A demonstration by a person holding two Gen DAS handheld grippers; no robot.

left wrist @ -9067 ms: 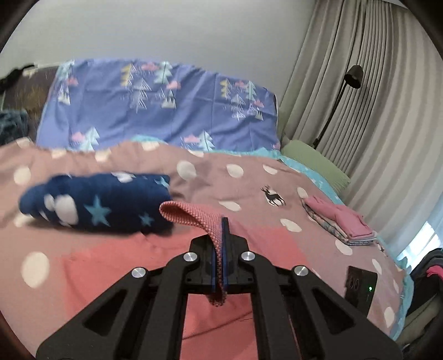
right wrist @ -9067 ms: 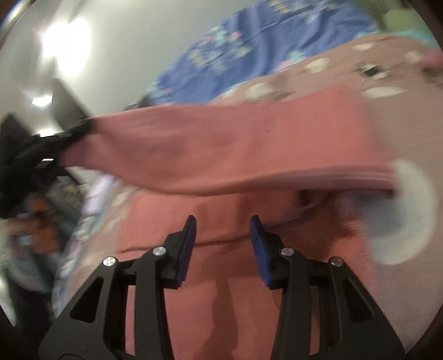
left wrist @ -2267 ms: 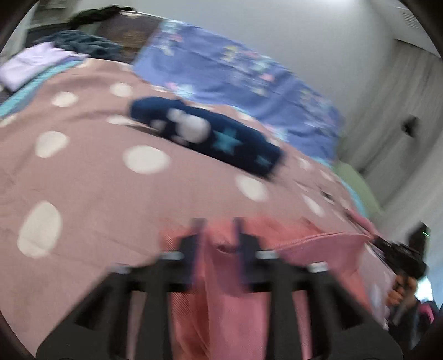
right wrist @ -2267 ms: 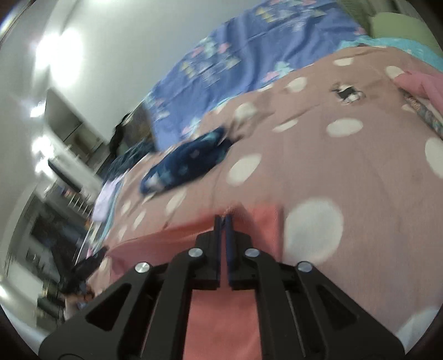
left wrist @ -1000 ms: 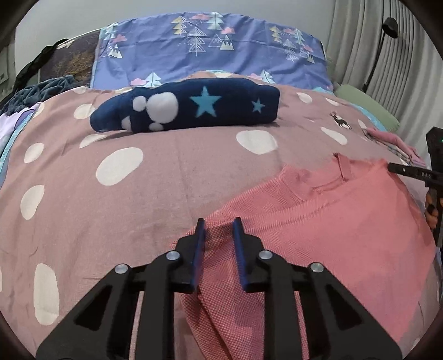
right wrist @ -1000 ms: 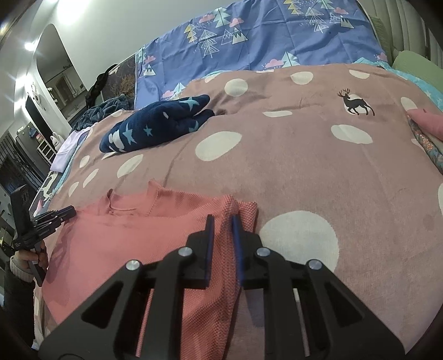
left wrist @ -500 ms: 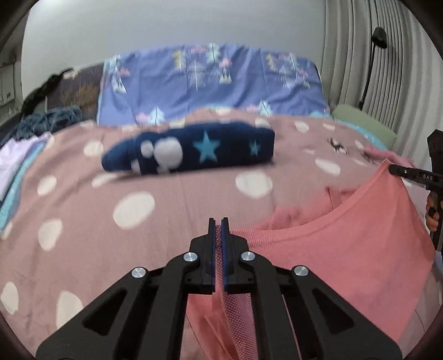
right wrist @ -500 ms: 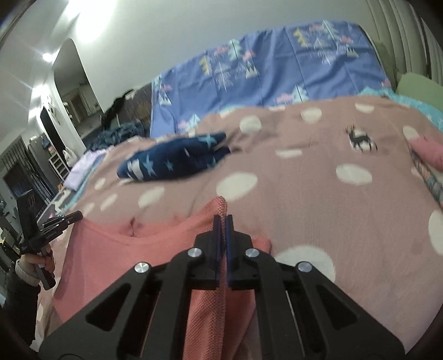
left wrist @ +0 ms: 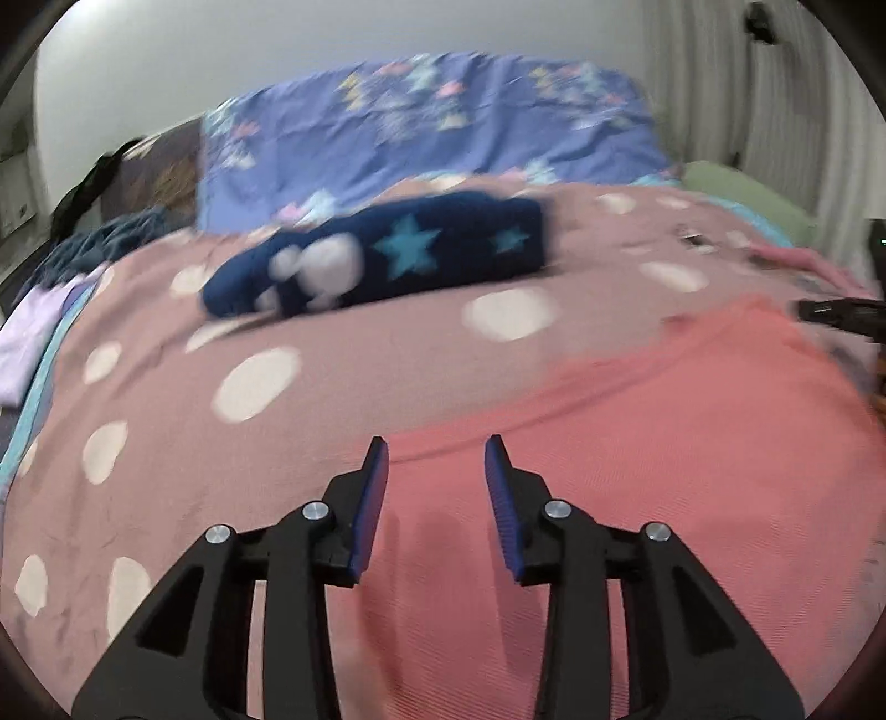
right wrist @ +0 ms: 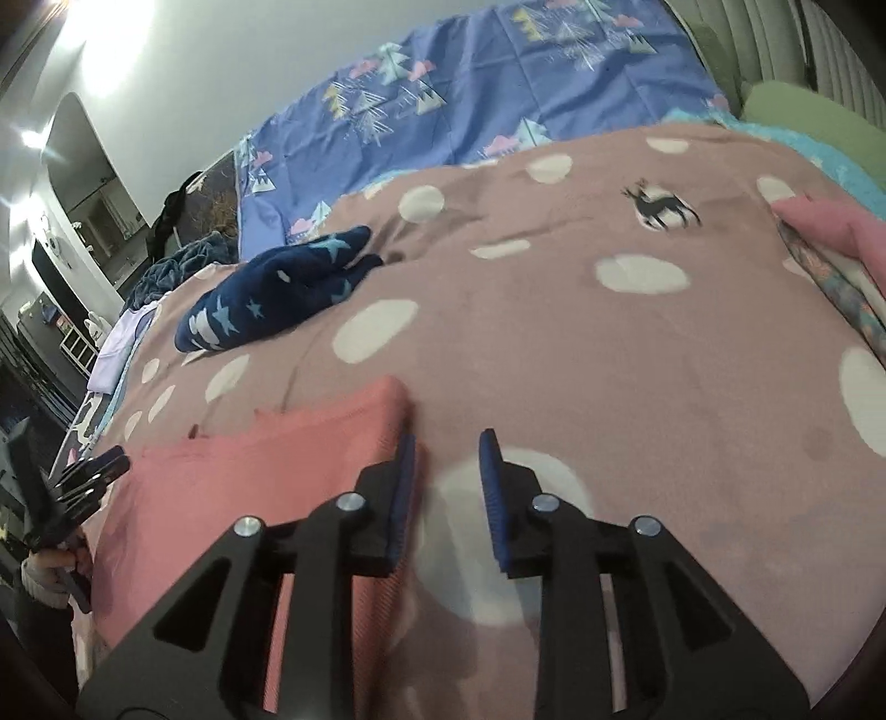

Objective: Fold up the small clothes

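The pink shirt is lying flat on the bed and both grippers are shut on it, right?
Not quite. The pink shirt does lie flat on the bed, but both grippers are open: the left gripper in the left wrist view, the right gripper in the right.

A bed under a mauve white-dotted blanket [right wrist: 637, 354] fills the room, a blue tree-print sheet [right wrist: 498, 88] at twelve o'clock against a pale wall [left wrist: 277, 50], pleated curtains [left wrist: 736, 105] at two.

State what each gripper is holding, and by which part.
Nothing. The left gripper and right gripper are both open; the pink garment lies released on the bed.
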